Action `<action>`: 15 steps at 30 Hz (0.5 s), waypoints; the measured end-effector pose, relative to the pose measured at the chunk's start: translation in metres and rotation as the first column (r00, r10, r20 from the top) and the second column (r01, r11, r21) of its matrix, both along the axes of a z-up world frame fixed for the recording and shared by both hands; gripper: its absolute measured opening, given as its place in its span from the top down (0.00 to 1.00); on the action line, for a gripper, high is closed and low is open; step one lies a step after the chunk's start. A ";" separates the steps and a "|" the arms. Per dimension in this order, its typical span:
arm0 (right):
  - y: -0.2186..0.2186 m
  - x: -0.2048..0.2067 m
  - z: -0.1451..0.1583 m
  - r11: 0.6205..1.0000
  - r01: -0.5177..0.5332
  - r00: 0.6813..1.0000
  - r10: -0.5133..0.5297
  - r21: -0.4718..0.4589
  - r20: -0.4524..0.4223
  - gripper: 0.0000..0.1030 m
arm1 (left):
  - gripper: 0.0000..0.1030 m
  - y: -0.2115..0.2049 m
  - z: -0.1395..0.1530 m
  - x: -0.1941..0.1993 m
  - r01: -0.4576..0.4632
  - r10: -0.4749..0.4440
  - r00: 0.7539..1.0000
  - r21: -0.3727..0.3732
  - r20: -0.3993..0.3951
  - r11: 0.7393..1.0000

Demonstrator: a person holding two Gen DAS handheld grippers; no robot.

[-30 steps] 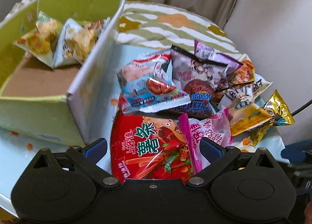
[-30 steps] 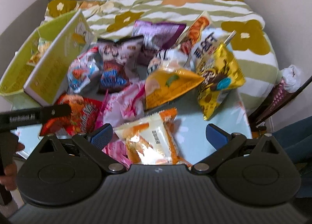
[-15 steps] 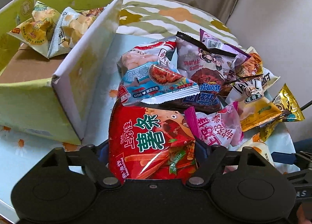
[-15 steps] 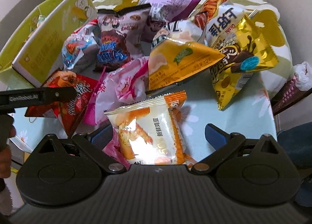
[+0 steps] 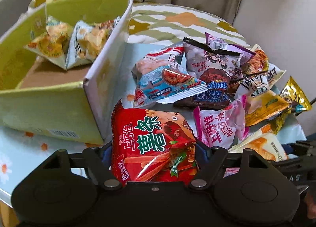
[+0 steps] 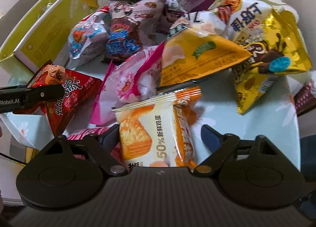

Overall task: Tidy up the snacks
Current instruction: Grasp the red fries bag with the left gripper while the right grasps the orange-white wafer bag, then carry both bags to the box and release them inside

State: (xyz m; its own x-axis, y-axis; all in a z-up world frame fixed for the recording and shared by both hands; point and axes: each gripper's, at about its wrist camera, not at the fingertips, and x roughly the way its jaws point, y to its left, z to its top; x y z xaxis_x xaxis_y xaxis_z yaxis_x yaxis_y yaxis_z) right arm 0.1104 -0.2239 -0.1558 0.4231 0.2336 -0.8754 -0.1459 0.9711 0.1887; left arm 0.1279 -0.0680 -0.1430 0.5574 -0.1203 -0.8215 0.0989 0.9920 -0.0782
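My left gripper (image 5: 153, 151) is shut on a red potato-stick bag (image 5: 152, 144) and holds it just right of the green cardboard box (image 5: 49, 100). Two snack packets (image 5: 69, 47) lie inside the box. The red bag also shows in the right wrist view (image 6: 67, 92), with the left gripper's finger (image 6: 39, 93) across it. My right gripper (image 6: 161, 138) is open around a white and orange cake packet (image 6: 156, 134); its left finger touches the packet, its right finger stands apart.
A heap of snack bags lies on the pale blue table (image 6: 246, 128): pink (image 6: 134, 82), yellow (image 6: 199, 59), gold (image 6: 276, 59), brown-and-blue (image 6: 126, 35) and light blue (image 5: 165, 84). A striped cushion (image 5: 177, 19) lies behind.
My left gripper has closed on the red bag and lifted it slightly. My right gripper has moved forward and down over the cake packet and its fingers have narrowed.
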 end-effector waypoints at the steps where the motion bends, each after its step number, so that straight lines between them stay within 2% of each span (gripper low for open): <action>1: 0.001 0.000 -0.001 1.000 -0.007 1.000 0.007 0.010 -0.005 0.12 | 0.22 -0.002 0.002 -0.002 0.007 -0.007 1.000 0.015 0.010 1.000; 3: 0.004 0.001 -0.003 1.000 -0.019 1.000 0.019 0.001 -0.012 0.14 | 0.22 -0.004 0.005 -0.005 0.020 -0.021 0.999 0.042 0.027 0.999; 7: 0.004 -0.001 -0.004 0.999 -0.026 1.000 0.026 -0.021 -0.011 0.24 | 0.22 -0.007 0.011 -0.011 0.037 -0.040 0.998 0.064 0.051 0.997; 15: -0.011 -0.009 0.002 0.998 0.036 0.999 -0.037 -0.046 -0.009 0.26 | 0.22 -0.011 0.025 -0.017 0.046 -0.053 0.994 0.076 0.091 0.996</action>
State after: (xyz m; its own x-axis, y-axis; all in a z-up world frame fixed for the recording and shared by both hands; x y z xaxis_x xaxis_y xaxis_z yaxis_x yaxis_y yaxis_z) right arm 0.1014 -0.2347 -0.1539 0.4218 0.1781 -0.8890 -0.1085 0.9834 0.1455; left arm 0.1106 -0.0790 -0.1175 0.6270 -0.0901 -0.7738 0.1510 0.9885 0.0072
